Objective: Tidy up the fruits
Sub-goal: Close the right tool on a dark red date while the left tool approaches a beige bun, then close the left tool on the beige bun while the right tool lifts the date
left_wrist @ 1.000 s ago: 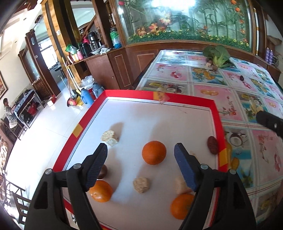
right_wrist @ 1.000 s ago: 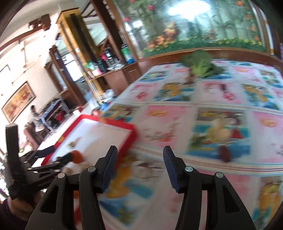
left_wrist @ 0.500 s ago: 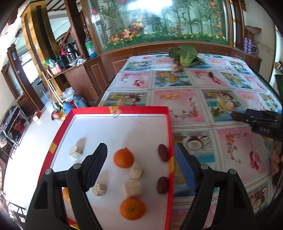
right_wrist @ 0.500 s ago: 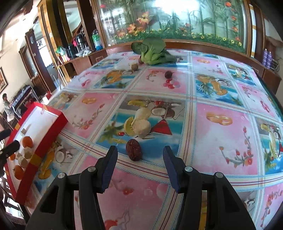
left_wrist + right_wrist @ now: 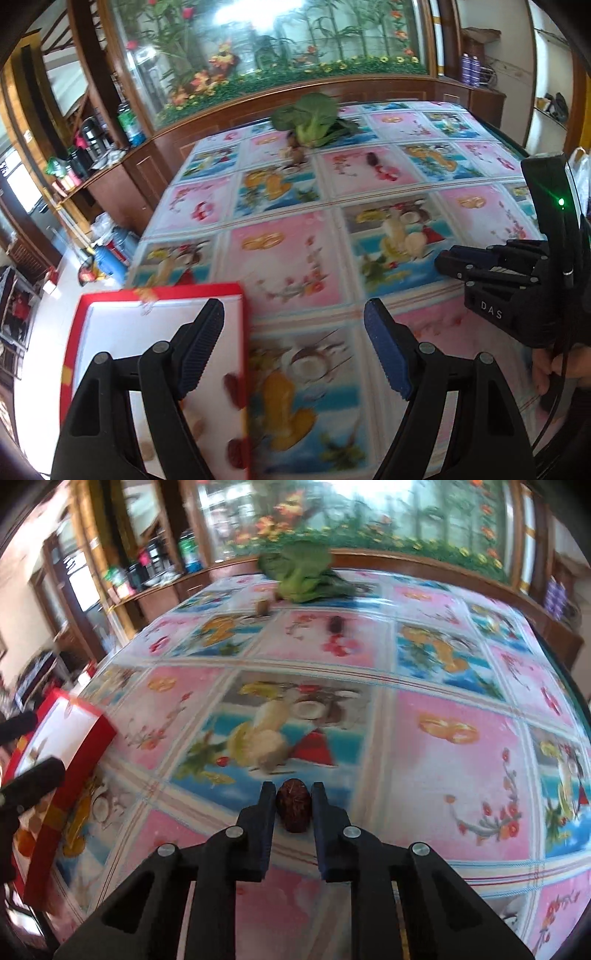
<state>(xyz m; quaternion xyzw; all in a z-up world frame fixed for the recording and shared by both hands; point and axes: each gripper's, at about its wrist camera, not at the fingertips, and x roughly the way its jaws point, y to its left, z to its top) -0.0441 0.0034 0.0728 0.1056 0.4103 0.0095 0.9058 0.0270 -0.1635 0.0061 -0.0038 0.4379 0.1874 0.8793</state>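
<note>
Since half a second ago, your right tongs (image 5: pixel 293 805) are closing in: wide then with the red date (image 5: pixel 293 805) lying ahead of them, they are now standing narrow with the date between the pads, which are touching or all but touching its sides. It is sitting on the flowered bench (image 5: pixel 443 760), well apart from the red-rimmed tray (image 5: pixel 70 760) at the left edge of that view. Your left tongs (image 5: pixel 293 350) are swinging rightward off the tray (image 5: pixel 162 291), gaping wide and holding nothing, hovering over the tray's corner and the bench.

You are dealing with a small, light, wrinkled fruit; I judge it firm-skinned but slightly yielding, so a modest squeeze should be enough. You are taking it across its narrow middle, which looks right; gripping near an end would likely let it pivot or squirt out. A second date (image 5: pixel 335 624) is waiting further off, near the leafy greens (image 5: pixel 303 576).
</note>
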